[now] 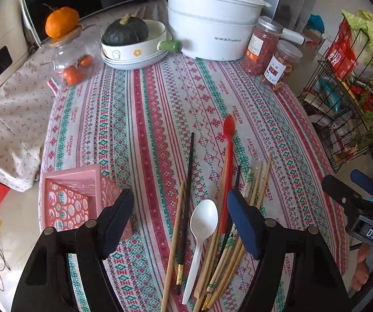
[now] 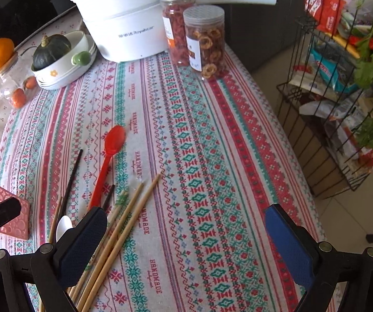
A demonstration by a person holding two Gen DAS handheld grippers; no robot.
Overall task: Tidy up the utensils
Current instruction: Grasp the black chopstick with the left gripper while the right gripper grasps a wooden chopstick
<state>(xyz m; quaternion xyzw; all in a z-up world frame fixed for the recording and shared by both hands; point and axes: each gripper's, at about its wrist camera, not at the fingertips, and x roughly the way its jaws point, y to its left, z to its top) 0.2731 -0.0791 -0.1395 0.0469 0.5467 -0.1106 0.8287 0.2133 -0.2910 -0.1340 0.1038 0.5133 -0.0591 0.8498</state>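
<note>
Utensils loose on striped worktop (image 1: 160,104), beside pink basket (image 1: 77,195): white spoon (image 1: 203,218), red spoon (image 1: 228,140), black chopstick (image 1: 189,171), bamboo chopsticks (image 2: 132,213). Long axes running roughly away from left tongs (image 1: 180,223), along the fingers. Left tongs spread wide, empty, straddling white spoon directly ahead, so nearer. Right tongs (image 2: 186,244) also parted, empty, pile lying off toward their left finger.

Patterned tablecloth (image 2: 212,156), wire rack (image 2: 342,104) beside (pale tiled floor (image 2: 355,221))
</note>
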